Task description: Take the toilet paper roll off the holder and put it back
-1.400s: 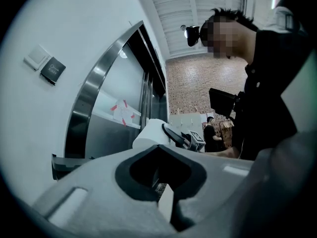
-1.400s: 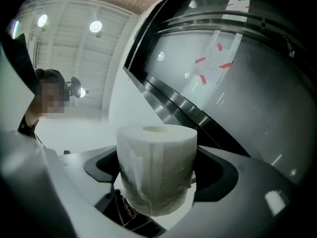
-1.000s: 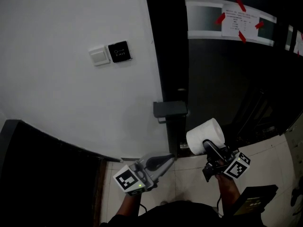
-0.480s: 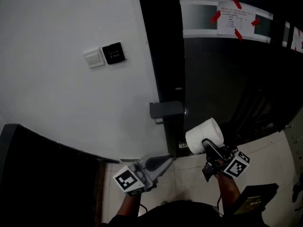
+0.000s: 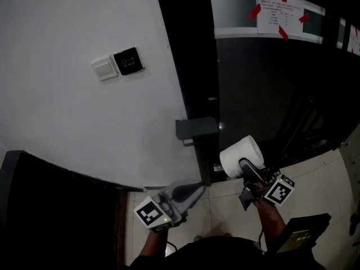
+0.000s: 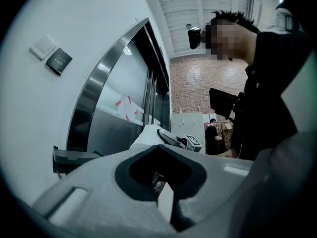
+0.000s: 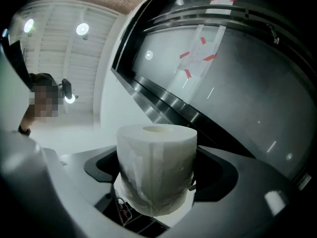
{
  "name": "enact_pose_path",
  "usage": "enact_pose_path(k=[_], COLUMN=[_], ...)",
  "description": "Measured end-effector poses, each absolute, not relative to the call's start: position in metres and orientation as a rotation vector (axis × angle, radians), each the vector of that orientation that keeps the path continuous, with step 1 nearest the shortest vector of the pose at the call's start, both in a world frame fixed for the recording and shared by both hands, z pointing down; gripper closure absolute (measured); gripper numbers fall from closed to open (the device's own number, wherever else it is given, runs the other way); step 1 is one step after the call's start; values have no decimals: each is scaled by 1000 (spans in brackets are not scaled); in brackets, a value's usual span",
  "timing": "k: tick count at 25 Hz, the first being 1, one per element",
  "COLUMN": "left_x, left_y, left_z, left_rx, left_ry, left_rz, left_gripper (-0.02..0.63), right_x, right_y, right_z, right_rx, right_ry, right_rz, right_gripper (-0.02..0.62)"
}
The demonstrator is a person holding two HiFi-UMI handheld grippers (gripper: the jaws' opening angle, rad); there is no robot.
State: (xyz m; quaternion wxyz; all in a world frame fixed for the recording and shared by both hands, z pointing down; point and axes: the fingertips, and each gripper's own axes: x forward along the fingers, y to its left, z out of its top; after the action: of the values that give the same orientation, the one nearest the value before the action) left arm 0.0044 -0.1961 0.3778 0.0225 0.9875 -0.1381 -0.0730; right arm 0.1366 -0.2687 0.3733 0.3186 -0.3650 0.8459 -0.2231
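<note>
A white toilet paper roll point(image 5: 241, 155) point(image 7: 156, 167) stands between the jaws of my right gripper point(image 5: 247, 176), which is shut on it. It hangs just right of and below the dark grey holder point(image 5: 196, 128), a small bracket on the door frame, apart from it. My left gripper point(image 5: 194, 189) is lower left of the roll, its jaws together with nothing between them, pointing toward the frame. In the left gripper view the holder point(image 6: 69, 157) sits at the left and the roll point(image 6: 143, 135) shows just beyond the jaw tips.
A white wall carries a light switch point(image 5: 104, 69) and a black card panel point(image 5: 127, 61). The dark metal door frame point(image 5: 188, 66) runs up the middle, with a glass door and a taped paper notice point(image 5: 278, 13) to its right. A dark box point(image 5: 304, 235) lies on the tiled floor.
The head view has shifted a little, so wall and door sit further left. Both grippers keep nearly the same stand, and the roll stays in the right one.
</note>
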Motion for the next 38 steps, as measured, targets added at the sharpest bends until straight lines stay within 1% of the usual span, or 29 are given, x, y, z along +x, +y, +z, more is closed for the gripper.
enact_pose_path(k=[10,22,28,31,34,38], left_x=[8,-17,-35,-45,-54,-65], left_y=[-209,-228,-227,-223,-216,-209], left_z=[376,384,392,394,398,402], left_rx=[3059,3004,2969,2958,2942,2927], left_ry=[-437,-567,-649,-690,-720,-757], left_rz=[-251,-253,-218,-214,-195,-183], left_gripper=[604,604,606,604,604,605], right_x=[156,194,167,166,162,138], right_y=[-343,-422,-435,-437,-438,-440], right_z=[423,504,520,530,535,537], right_rx=[-983,-1116,-1008,-1008,-1024,-1025], right_ry=[2005,1721,1562,1450,1466,1518], right_rz=[-766,-976,-1084,-1113,-1110,-1140], right_gripper=[160,161,161,163,163,163])
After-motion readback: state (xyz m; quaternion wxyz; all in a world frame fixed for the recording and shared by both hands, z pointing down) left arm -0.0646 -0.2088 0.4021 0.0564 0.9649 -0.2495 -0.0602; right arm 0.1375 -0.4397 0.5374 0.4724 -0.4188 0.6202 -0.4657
